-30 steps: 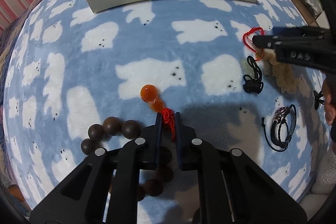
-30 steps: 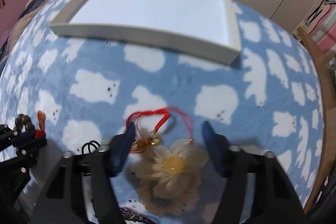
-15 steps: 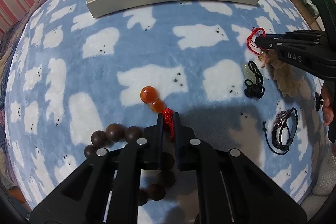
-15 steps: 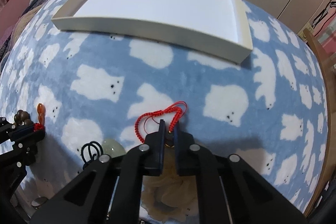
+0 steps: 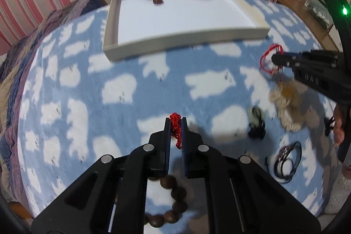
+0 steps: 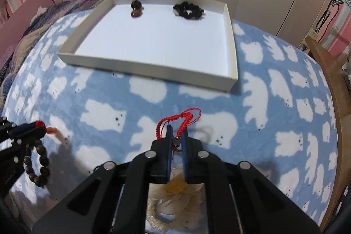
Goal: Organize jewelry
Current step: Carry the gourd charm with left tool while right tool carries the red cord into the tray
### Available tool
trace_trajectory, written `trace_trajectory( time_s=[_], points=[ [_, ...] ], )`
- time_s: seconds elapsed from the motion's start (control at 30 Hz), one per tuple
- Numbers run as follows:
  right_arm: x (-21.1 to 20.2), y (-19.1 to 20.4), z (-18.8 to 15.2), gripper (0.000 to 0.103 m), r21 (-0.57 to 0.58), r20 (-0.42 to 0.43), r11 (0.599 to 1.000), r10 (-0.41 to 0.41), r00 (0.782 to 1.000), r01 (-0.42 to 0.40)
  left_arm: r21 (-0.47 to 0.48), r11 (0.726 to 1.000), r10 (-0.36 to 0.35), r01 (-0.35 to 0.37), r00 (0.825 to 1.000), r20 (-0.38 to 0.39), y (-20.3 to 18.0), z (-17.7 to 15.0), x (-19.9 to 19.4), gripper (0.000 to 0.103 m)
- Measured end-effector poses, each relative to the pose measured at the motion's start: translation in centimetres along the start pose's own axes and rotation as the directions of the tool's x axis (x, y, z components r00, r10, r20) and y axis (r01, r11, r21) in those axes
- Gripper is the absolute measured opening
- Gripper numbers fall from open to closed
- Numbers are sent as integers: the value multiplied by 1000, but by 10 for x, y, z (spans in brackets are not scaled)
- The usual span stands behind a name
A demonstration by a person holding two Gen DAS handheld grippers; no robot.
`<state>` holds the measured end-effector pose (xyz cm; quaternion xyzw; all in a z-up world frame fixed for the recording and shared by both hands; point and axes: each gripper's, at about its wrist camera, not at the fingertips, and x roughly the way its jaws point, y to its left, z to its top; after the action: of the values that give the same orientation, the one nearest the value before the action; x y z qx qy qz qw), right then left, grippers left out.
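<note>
Two pieces already in tray (image 6: 230, 63) ahead of both tongs, left tongs (image 5: 176, 124) clenched on bead bracelet (image 5: 173, 205) tassel, right tongs (image 6: 177, 137) clenched on flower pendant (image 6: 175, 194) cord, three dark pieces left on bed (image 5: 131, 89) between them.

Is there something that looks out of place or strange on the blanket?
Nothing looks damaged or spilled. Three pieces lie outside the white tray, loose on the blanket: a black cord pendant, a black bracelet, and a small dark piece at the right edge, too hidden to name.
</note>
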<state>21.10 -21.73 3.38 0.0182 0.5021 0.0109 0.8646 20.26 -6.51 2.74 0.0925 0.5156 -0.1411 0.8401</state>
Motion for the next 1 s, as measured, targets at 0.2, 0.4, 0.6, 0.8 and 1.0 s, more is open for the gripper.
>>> trace_trajectory(
  time_s=[0.2,0.4,0.6,0.8,1.0],
  points=[
    [-15,-4,16,7,13,57,1000,11,998,-12,-20,1000,-20,22,998,60,10,31,-13,6],
    [-17,-10,53,7,43,100,999,21,995,-26,-58,998,-27,32,996,86,27,83,-8,6],
    [-3,-7,106,7,63,150,997,29,988,-39,-109,994,9,1,995,95,53,141,22,6],
    [38,4,160,7,54,169,996,63,984,-73,-137,990,35,-18,991,128,79,192,57,6],
    [87,8,199,7,79,153,989,114,982,-128,-151,988,18,-3,995,95,97,229,95,6]
  ],
)
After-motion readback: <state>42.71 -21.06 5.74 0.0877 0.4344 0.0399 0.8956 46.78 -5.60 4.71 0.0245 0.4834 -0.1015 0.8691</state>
